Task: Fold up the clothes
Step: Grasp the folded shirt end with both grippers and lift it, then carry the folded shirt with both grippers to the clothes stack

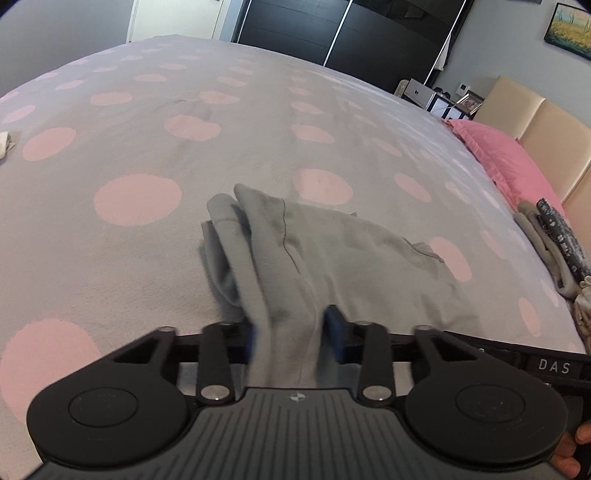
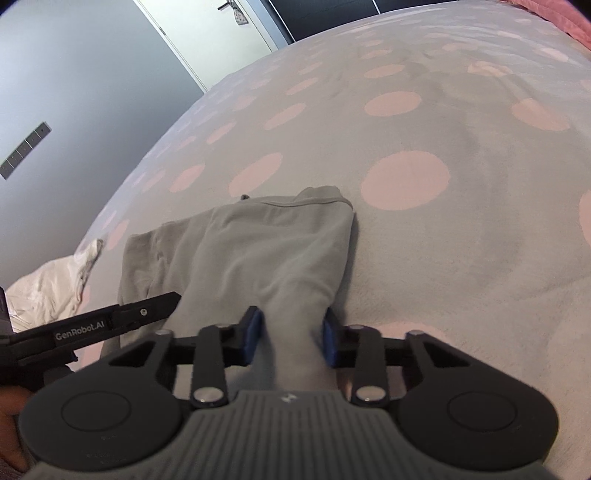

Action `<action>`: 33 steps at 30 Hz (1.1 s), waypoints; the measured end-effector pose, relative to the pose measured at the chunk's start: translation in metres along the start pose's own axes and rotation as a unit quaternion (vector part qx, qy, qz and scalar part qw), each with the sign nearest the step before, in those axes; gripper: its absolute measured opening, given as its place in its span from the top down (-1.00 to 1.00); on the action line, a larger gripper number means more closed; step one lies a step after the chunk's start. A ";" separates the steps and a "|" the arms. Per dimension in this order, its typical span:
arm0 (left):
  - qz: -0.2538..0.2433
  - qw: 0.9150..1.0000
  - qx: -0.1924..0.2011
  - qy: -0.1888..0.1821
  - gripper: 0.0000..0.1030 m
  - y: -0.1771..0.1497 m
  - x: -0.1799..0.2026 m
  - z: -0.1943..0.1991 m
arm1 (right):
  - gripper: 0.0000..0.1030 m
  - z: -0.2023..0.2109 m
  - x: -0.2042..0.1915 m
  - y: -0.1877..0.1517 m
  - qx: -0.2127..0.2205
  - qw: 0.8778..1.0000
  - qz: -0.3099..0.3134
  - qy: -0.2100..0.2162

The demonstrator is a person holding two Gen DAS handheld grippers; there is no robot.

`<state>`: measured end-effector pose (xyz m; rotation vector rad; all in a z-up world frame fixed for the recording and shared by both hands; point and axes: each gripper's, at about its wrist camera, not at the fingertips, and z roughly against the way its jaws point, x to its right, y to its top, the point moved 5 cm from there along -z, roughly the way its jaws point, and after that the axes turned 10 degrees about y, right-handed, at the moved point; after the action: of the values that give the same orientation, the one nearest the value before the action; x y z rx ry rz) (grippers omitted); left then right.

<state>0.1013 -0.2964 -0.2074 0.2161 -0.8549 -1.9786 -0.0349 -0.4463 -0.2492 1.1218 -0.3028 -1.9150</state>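
Two black hand-held grippers with blue finger pads were in your charge, and both were clamped on one soft grey-green cotton garment (image 2: 258, 243). Nearest item: your left gripper (image 1: 291, 332), its pads closed on a bunched fold of the cloth. Matching item: your right gripper (image 2: 291, 332), pads pinched on a second gathered edge of the same piece, with the tip of the left one just beside it in the right wrist view.

Next out: the garment itself trailed from both grips onto the grey bedspread with pink dots (image 1: 140, 155), part lifted, part lying on it. A stitched hem showed at its far end; the cloth looked doubled over along one side, though how many layers lay there could not be told.

Beside it, on your left: crumpled white cloth (image 2: 48, 288) at the bed's edge. On your right: a small stack of grey and dark patterned textiles (image 1: 554, 251), near a pink pillow (image 1: 506, 158) against a beige padded headboard (image 1: 543, 122). Farthest: dark wardrobe doors (image 1: 332, 26).

Step judged in hand: a two-point carry of one edge, fitting either a spreading-out or a fold being drawn over. The coming move called for both held points kept level and evenly apart, the cloth taut enough to land without wrinkles.
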 end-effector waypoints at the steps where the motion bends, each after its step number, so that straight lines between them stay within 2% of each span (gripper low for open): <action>1: -0.002 1.000 0.002 0.000 0.59 0.001 0.000 0.002 | 0.47 0.001 0.000 0.000 0.003 1.000 -0.002 0.003; 9: -0.017 0.999 0.039 0.004 0.68 0.011 0.013 0.038 | 0.55 0.031 -0.023 0.008 0.030 0.999 0.011 0.014; 17: -0.027 0.994 0.095 -0.038 0.68 0.032 0.047 0.093 | 0.55 0.100 -0.053 0.022 0.093 0.995 0.036 0.004; 20: -0.043 0.991 0.111 -0.066 0.68 0.044 0.075 0.112 | 0.55 0.140 -0.063 0.026 0.128 0.991 0.044 -0.014; 25: -0.098 0.981 0.124 -0.113 0.68 0.061 0.140 0.135 | 0.55 0.209 -0.064 0.027 0.192 0.979 0.032 -0.059; 29: -0.142 0.971 0.114 -0.152 0.68 0.069 0.198 0.142 | 0.55 0.262 -0.048 0.027 0.223 0.971 0.013 -0.084; 33: -0.190 0.958 0.101 -0.189 0.68 0.069 0.263 0.140 | 0.55 0.312 -0.020 0.025 0.255 0.960 -0.011 -0.117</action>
<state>-0.0600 -0.4658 -0.0103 0.1264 -1.3465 -2.3317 -0.2664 -0.5092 -0.0466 1.2187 -0.9621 -2.0520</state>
